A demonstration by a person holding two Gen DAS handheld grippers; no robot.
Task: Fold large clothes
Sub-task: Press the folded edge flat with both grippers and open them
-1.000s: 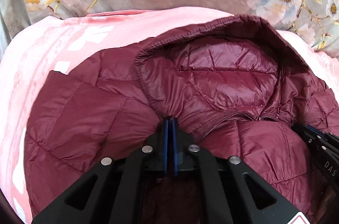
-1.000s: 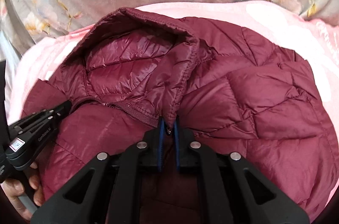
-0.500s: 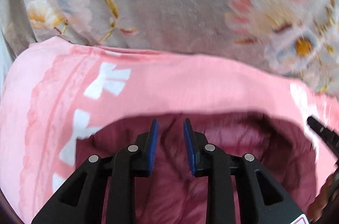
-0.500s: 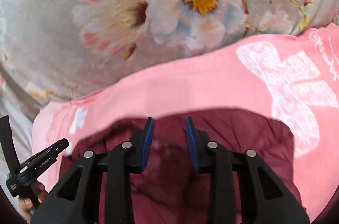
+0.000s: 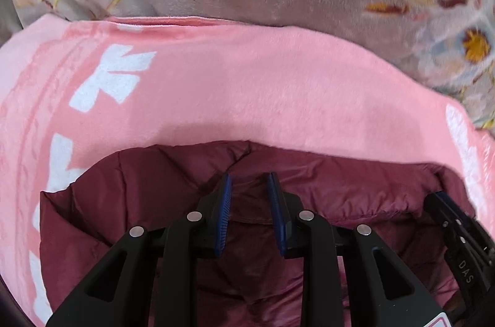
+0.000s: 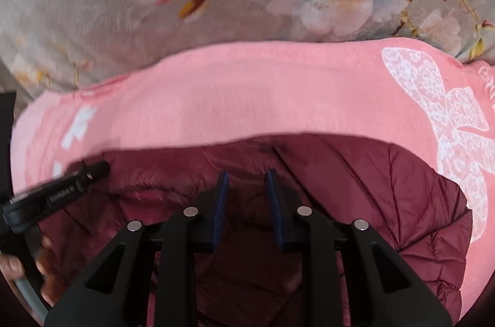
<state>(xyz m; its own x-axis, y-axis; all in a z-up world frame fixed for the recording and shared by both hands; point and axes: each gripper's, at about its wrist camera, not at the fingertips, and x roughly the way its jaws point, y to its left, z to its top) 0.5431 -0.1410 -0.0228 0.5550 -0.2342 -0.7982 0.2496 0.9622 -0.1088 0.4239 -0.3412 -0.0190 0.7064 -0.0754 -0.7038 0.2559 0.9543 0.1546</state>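
1. The left tool [image 5: 249, 188] is seen with its blue pads parted and nothing pinched between them; only maroon cloth lies below the gap.
2. The right tool [image 6: 246, 184] is likewise parted, though its jaws are closing at this moment, with no fabric caught between the pads.
3. Just under both tools lies the maroon puffer jacket [image 5: 340, 191], folded into a compact bundle on a pink blanket [image 5: 247, 86]; a grey floral bedcover [image 6: 154, 18] is seen beyond.
4. A hand [image 6: 43, 265] holding the left tool's grip is visible at the right camera's lower left edge.
5. Risk, as judged: the padded cloth is springy and slippery, so the released fold may puff up and creep open. If the closing right jaws catch the top layer as the tool is lifted, the fold could be dragged apart.
6. The bundle's long axis is judged to run left to right across both views, its far folded edge facing the bedcover. Which end is collar or hem cannot be told.
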